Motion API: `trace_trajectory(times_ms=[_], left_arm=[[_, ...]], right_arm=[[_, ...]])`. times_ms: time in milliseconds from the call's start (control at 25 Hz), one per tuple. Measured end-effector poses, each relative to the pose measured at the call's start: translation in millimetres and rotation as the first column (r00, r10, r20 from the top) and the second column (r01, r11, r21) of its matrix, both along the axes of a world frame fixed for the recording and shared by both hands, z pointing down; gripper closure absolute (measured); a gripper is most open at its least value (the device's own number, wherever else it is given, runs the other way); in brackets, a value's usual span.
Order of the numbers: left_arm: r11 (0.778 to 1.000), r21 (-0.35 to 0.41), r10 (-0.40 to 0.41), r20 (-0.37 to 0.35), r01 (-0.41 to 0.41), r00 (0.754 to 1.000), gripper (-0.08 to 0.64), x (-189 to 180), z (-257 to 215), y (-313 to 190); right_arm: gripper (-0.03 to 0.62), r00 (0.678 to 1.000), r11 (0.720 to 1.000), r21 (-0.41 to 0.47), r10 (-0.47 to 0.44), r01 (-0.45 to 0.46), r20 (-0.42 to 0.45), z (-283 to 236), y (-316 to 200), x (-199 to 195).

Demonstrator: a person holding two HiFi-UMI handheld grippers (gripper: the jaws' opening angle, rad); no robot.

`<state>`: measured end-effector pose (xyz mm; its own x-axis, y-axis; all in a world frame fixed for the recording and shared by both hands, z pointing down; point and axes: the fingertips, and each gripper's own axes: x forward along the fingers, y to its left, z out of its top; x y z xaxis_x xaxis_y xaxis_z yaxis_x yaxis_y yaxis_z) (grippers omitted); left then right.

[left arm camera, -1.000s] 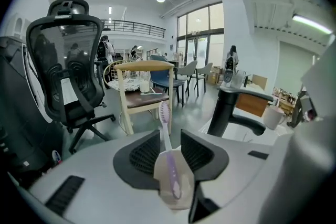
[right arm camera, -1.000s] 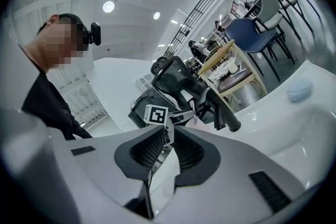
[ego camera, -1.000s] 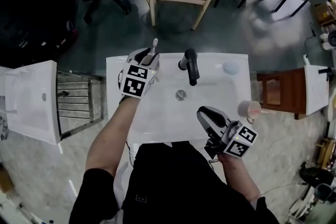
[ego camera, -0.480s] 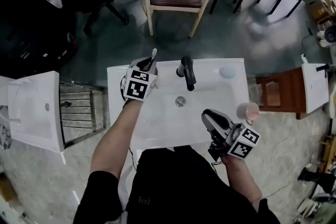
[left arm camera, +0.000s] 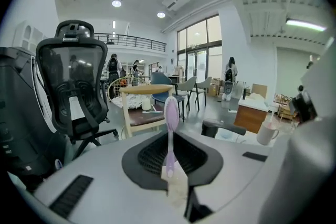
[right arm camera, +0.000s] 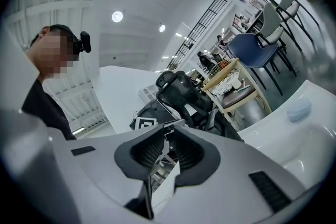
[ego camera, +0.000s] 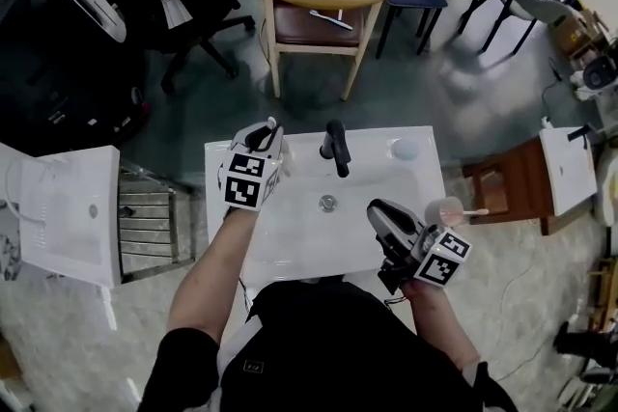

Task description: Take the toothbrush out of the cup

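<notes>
Head view: a person stands at a white sink (ego camera: 290, 227) with one gripper over each side, so the left one is clearly doing the work here.
Left gripper (ego camera: 261, 138): sits over the sink's back-left corner. Its jaws have just been closing and now pinch the toothbrush (left arm camera: 169, 134) low on the handle, with only a narrow gap left.
Toothbrush: purple, upright, bristle end up. The low grip is probably so it can come straight up without snagging a rim. Nothing shows around its handle in either view, so it looks clear already, though the gripper hides whatever sits right below.
Faucet (ego camera: 334, 146): black, mid-back of the sink, just right of the left gripper, not touching it.
Right gripper (ego camera: 379, 212): jaws together on nothing, parked over the front-right edge, seemingly just staying out of the way.
Cup (ego camera: 445, 210): pinkish, on the sink's right edge just beside the right gripper. A thin stick (ego camera: 475, 211) pokes out sideways, and it's too small to tell what it is.
</notes>
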<state>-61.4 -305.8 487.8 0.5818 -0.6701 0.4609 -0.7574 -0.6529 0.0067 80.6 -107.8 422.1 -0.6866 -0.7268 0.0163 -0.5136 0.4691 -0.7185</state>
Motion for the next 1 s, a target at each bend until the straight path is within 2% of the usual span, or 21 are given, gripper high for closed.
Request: trace_trajectory(times_ms=[280, 600, 800, 1000], left_arm=[[0.995, 0.094, -0.032, -0.082, 0.04, 0.996, 0.517, -35, -65, 46], [0.98, 0.136, -0.125, -0.135, 0.144, 0.983, 0.517, -107, -100, 106], [0.971, 0.12, -0.192, -0.127, 0.207, 0.973, 0.517, -145, -91, 126], [0.964, 0.045, -0.254, -0.109, 0.26, 0.961, 0.517, -179, -51, 144]], right_arm=[[0.522, 0.998, 0.998, 0.023, -0.056, 0.055, 0.026, -9, 0, -26], [0.522, 0.976, 0.977, 0.013, -0.213, 0.213, 0.046, -4, -6, -94], [0.523, 0.938, 0.939, -0.004, -0.343, 0.343, 0.049, 2, -9, -148], [0.523, 0.9, 0.901, -0.011, -0.433, 0.434, 0.043, 7, -9, -192]])
